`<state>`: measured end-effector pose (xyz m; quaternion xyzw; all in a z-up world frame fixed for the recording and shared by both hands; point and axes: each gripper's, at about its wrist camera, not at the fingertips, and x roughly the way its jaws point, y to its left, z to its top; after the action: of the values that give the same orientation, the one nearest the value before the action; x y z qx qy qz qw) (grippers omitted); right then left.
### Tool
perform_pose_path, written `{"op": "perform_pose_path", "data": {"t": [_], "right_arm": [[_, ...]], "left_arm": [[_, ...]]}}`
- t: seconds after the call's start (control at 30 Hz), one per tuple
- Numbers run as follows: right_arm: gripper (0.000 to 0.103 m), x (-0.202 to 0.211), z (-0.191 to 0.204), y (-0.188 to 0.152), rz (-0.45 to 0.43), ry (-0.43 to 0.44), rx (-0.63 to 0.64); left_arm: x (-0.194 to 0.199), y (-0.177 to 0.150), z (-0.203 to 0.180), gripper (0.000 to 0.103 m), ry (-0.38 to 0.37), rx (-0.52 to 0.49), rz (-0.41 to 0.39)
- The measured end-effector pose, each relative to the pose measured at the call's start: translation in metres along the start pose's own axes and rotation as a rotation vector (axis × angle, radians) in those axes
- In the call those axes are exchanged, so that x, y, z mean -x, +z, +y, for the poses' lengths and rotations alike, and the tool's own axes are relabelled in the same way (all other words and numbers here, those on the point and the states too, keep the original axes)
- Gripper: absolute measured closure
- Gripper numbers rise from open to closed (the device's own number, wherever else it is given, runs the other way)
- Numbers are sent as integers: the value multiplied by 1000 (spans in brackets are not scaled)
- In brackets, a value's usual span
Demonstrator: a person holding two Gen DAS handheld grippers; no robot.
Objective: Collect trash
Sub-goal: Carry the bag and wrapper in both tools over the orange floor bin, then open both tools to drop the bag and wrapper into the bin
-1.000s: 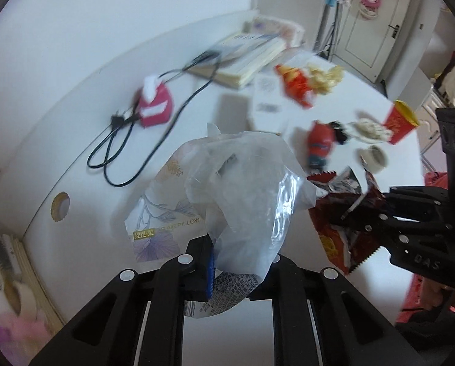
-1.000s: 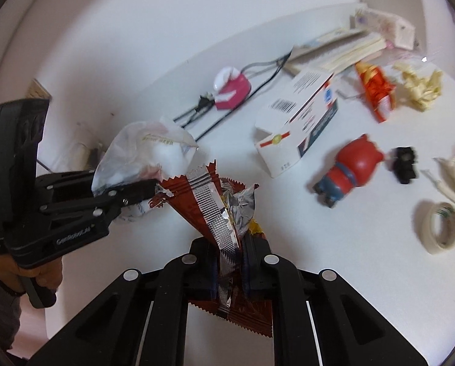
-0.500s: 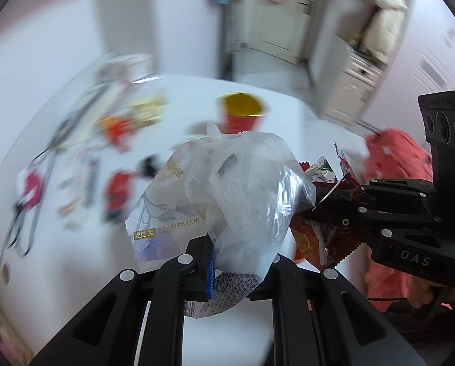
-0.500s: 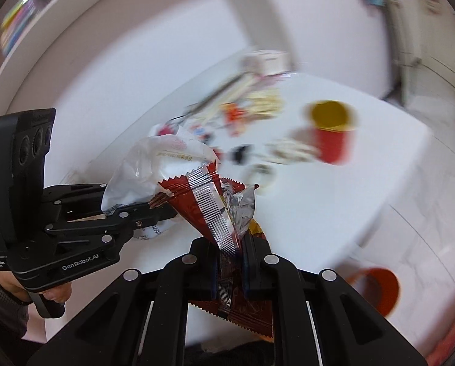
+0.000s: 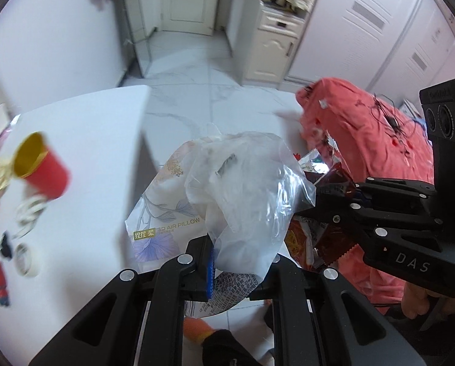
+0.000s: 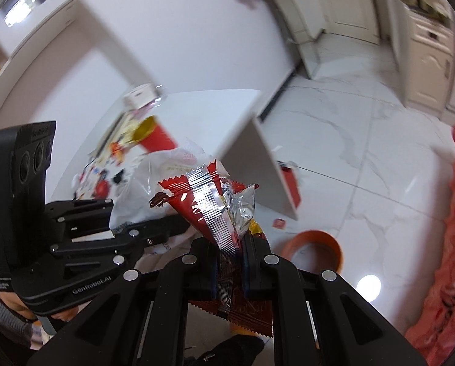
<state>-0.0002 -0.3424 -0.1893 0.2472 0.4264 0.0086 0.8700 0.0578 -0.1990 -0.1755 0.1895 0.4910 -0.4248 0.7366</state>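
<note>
My left gripper [image 5: 236,262] is shut on a bundle of clear plastic bags and a white flowered air-pillow wrapper [image 5: 227,195], held off the table's right edge. My right gripper [image 6: 230,262] is shut on red and silver snack wrappers [image 6: 209,207]. The right gripper shows in the left wrist view [image 5: 325,201] just right of the plastic bundle, and the left gripper shows in the right wrist view [image 6: 154,228] just left of the wrappers. An orange bin [image 6: 312,250] with a white liner stands on the floor below and right of the wrappers.
The white table [image 5: 99,140] lies left, with a red cup [image 5: 41,170], tape rolls [image 5: 26,259] and small toys. A red-pink cloth heap [image 5: 364,140] lies right. White tiled floor, a door [image 5: 187,0] and cabinets [image 5: 276,52] lie ahead.
Both grippers have swung right, away from the table top and out over the floor, still holding their trash. The orange bin has come closer in the right wrist view.
</note>
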Motion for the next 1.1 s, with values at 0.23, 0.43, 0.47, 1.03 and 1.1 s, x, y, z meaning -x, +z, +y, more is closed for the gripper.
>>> {"op": "perform_pose_path", "data": {"t": [0.23,0.43,0.47,1.03,1.1], "right_arm": [[91,-31,-65,-10,16,-62,-116],[91,-93,-119,-30,66,-122,-210],[91,-103,-125,-33,75,-134,-223],[91,-269,-237,-112,217,-226,-339],[91,-280,-246,-116,231,-235,-346]], "left_arm": [[-61,10,-12,88,-66,6,79],[-134,6,0,88,-119,89,158],[-145,3,3,88,-126,101,169],[-307,-46,32,82,-160,181,364],[-317,-48,33,74,-146,175,385]]}}
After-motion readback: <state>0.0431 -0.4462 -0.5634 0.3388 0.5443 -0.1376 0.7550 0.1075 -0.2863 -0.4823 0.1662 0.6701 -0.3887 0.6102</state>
